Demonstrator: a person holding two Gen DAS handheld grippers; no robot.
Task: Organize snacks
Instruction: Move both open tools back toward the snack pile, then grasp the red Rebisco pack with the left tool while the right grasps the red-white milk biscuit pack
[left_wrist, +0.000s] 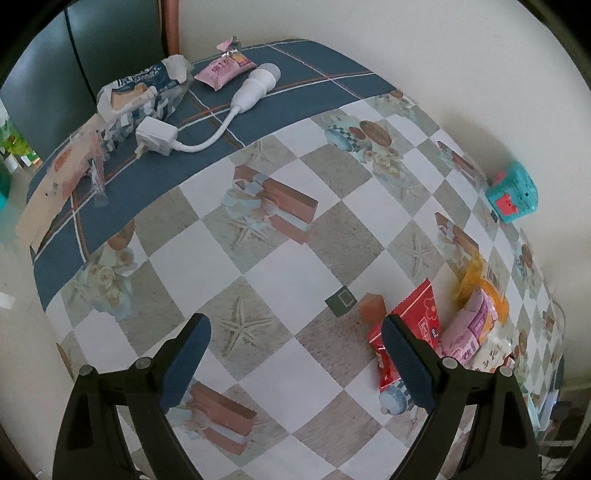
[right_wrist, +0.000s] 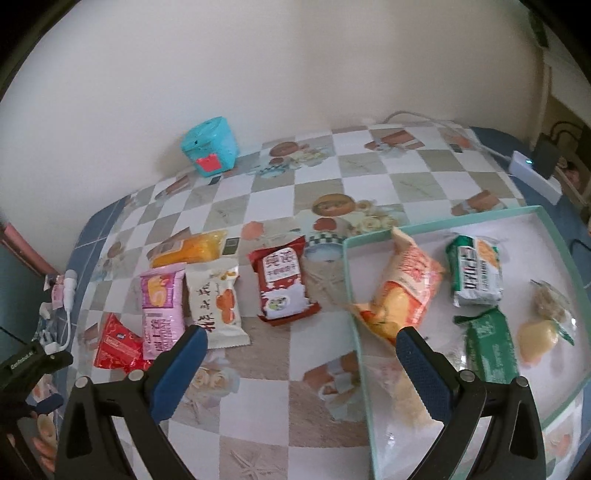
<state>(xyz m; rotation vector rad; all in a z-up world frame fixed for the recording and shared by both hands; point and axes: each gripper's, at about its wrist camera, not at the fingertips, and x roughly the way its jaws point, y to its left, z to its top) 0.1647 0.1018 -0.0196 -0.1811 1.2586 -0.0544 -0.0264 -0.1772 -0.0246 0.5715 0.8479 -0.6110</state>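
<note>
In the right wrist view my right gripper (right_wrist: 301, 338) is open over the table with nothing between its fingers. Just right of it lies a pale green tray (right_wrist: 354, 295) holding an orange packet (right_wrist: 402, 291), a green-white packet (right_wrist: 476, 273), a dark green packet (right_wrist: 487, 343) and clear-wrapped snacks (right_wrist: 543, 321). Loose on the table to the left lie a red-brown packet (right_wrist: 282, 284), a white packet (right_wrist: 218, 306), a pink packet (right_wrist: 162, 306), a yellow packet (right_wrist: 188, 251) and a red packet (right_wrist: 118, 343). My left gripper (left_wrist: 295, 325) is open and empty, its right finger beside the red packet (left_wrist: 413, 317).
A teal toy box (right_wrist: 210, 147) stands by the wall. A white plug with a cable and lamp (left_wrist: 255, 85), a torn blue-white bag (left_wrist: 144, 92) and a pink snack (left_wrist: 225, 68) lie at the table's far left end. A white power strip (right_wrist: 535, 173) sits behind the tray.
</note>
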